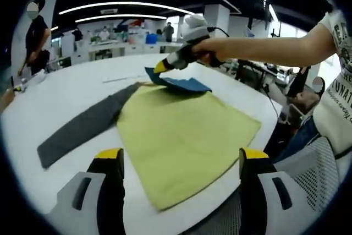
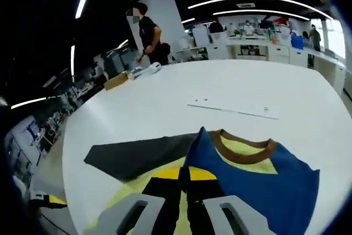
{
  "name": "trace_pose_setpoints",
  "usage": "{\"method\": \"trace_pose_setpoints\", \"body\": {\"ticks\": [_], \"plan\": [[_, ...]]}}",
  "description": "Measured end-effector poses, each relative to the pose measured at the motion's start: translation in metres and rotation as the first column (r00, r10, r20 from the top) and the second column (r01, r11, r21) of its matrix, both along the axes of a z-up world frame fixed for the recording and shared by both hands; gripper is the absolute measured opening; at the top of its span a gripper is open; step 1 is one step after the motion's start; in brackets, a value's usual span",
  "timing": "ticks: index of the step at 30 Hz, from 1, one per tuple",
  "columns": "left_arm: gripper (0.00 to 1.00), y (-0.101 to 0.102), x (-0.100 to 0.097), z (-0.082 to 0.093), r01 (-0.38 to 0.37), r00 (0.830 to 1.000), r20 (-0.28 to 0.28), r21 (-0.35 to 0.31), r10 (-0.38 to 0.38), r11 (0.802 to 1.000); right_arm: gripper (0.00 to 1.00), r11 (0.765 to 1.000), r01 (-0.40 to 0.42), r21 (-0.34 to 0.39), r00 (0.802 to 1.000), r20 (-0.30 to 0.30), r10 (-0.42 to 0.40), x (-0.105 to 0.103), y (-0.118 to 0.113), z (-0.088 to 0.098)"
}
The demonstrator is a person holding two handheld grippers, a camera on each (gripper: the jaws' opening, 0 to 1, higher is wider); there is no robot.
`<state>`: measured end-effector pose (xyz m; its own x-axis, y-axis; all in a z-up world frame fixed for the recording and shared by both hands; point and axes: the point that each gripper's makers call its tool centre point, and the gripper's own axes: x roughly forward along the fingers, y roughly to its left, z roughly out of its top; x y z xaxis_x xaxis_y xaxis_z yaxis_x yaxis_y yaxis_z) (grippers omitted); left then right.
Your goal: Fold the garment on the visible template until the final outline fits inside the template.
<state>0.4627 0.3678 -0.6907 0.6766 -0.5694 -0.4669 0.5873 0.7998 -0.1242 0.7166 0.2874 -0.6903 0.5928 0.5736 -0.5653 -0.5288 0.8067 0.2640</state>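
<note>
Garment (image 1: 187,130) lies at frame centre of the left gripper view on the white desk (image 1: 66,94): yellow-green body panel, 1 dark grey sleeve (image 1: 82,130) stretched out toward the lower left, blue section (image 1: 184,83) at the top of the panel. No separate template outline can be made out under it (hidden by the cloth or too faint to tell).

Right gripper (image 1: 160,66) sits at upper centre of that view, held by a person's hand (image 1: 212,48), jaws pinched on a raised blue corner of the garment. In the right gripper view its jaws rise from the bottom centre, closed together on the blue edge (image 2: 192,152), with the brown collar (image 2: 242,149) just right of the pinch and the grey sleeve off to the left.

Left gripper (image 1: 181,160) hangs at the bottom of its own view, jaws spread wide, holding nothing, near the garment's near corner.

Step in hand, as a judgement: folding the blue top section over the body. To do it well, keep the pinch firm, carry the corner low and flat across, and lay the edge parallel to the panel's side. The free left gripper can pin the yellow panel so it does not drag. The grey sleeve still sticks out, so it needs folding in too.
</note>
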Motion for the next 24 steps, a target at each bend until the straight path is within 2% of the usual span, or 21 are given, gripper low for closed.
{"method": "trace_pose_setpoints", "body": {"ticks": [8, 21, 24], "plan": [[0.82, 0.002, -0.001, 0.0, -0.014, 1.0, 0.002, -0.01, 0.014, 1.0, 0.0, 0.999, -0.048, -0.01, 0.999, 0.014, 0.049, -0.004, 0.019, 0.003], [0.81, 0.004, 0.001, -0.004, -0.025, 1.0, 0.002, -0.018, 0.025, 1.0, 0.0, 0.993, -0.112, -0.045, 0.993, 0.025, 0.113, -0.015, 0.041, -0.009], [0.81, 0.004, 0.003, -0.004, -0.037, 0.999, -0.007, -0.048, 0.037, 0.998, 0.0, 0.989, -0.131, -0.066, 0.991, 0.023, 0.133, -0.017, 0.046, -0.017]]}}
